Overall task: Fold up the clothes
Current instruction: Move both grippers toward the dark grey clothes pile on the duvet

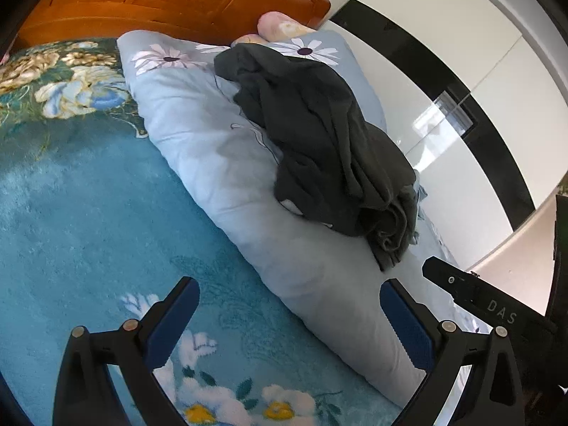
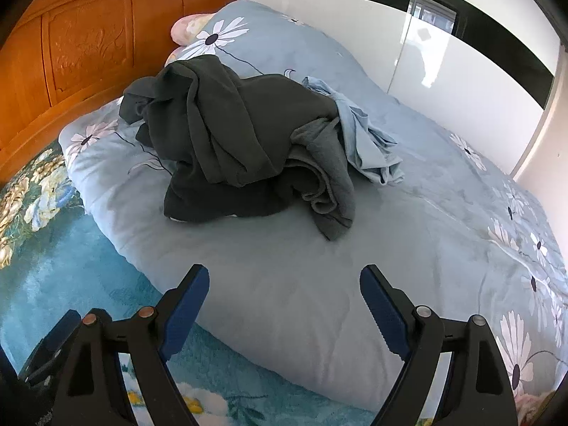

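Crumpled dark grey fleece garment (image 2: 241,142), mid-frame, heaped unfolded on pale-blue daisy quilt (image 2: 284,284); left gripper (image 1: 289,316) and right gripper (image 2: 284,305) spread wide, empty, lower frame.

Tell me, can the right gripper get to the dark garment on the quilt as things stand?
Probably yes. The right gripper is open and empty, and only bare quilt lies between it and the crumpled dark garment; nothing blocks the approach.

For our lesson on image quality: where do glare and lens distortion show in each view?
Left wrist view: glare on the glossy white wardrobe; the fisheye bends its black band and darkens the corners. Right wrist view: bright reflections on the wardrobe; the wooden headboard curves; the dark grey garment stays sharp.
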The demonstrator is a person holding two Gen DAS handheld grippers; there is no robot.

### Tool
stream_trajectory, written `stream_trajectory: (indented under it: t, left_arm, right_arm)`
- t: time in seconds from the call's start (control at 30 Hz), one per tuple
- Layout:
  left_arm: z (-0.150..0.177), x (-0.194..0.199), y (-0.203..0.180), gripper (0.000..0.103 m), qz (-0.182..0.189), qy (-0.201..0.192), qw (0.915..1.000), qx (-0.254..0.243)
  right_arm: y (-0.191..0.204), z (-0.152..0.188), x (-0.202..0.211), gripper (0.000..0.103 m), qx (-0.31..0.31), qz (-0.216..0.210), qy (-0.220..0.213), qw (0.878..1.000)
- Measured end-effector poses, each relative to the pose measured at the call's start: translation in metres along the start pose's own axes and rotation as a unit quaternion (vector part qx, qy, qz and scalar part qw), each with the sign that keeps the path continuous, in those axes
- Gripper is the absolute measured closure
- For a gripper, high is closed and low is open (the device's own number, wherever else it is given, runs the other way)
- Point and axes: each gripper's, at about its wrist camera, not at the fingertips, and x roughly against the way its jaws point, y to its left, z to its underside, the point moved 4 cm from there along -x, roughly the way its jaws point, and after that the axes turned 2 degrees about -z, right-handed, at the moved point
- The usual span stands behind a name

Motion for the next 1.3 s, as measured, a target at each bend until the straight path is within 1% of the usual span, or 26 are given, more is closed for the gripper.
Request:
stream_trajectory:
  t: [0.13, 0.23, 0.33, 0.43, 0.57, 0.73, 1.03, 1.3]
  left_arm:
    - [-0.004, -0.002, 0.010, 0.000, 0.019, -0.018, 0.9986, 0.045]
    - [-0.007, -0.003, 0.018, 0.000, 0.034, -0.032, 0.9958, 0.079]
    - [-0.007, -0.003, 0.031, 0.000, 0.047, -0.034, 0.9929, 0.104]
    - [-0.005, -0.004, 0.037, 0.000, 0.041, -0.039, 0.9918, 0.115]
    - [-0.005, -0.006, 0.037, 0.000, 0.038, -0.038, 0.9926, 0.109]
    - [-0.005, -0.008, 0.036, 0.000, 0.043, -0.032, 0.9929, 0.106]
    - [-0.004, -0.011, 0.041, 0.000, 0.044, -0.028, 0.9917, 0.117]
    - [-0.002, -0.016, 0.041, 0.000, 0.048, -0.019, 0.9920, 0.115]
  right_arm:
    - [0.001, 0.003, 0.001, 0.015, 0.001, 0.001, 0.006, 1.000]
    - [0.006, -0.003, -0.012, 0.015, 0.004, 0.000, 0.025, 1.000]
    - [0.009, -0.001, -0.014, 0.015, 0.004, 0.000, 0.015, 1.000]
    - [0.013, 0.002, -0.015, 0.015, 0.008, 0.002, 0.010, 1.000]
    - [0.018, 0.003, -0.016, 0.015, 0.014, 0.001, 0.009, 1.000]
    - [0.021, 0.001, -0.018, 0.015, 0.014, 0.000, 0.013, 1.000]
    - [0.023, 0.002, -0.020, 0.015, 0.016, 0.002, 0.017, 1.000]
    - [0.026, 0.002, -0.023, 0.015, 0.027, 0.005, 0.020, 0.999]
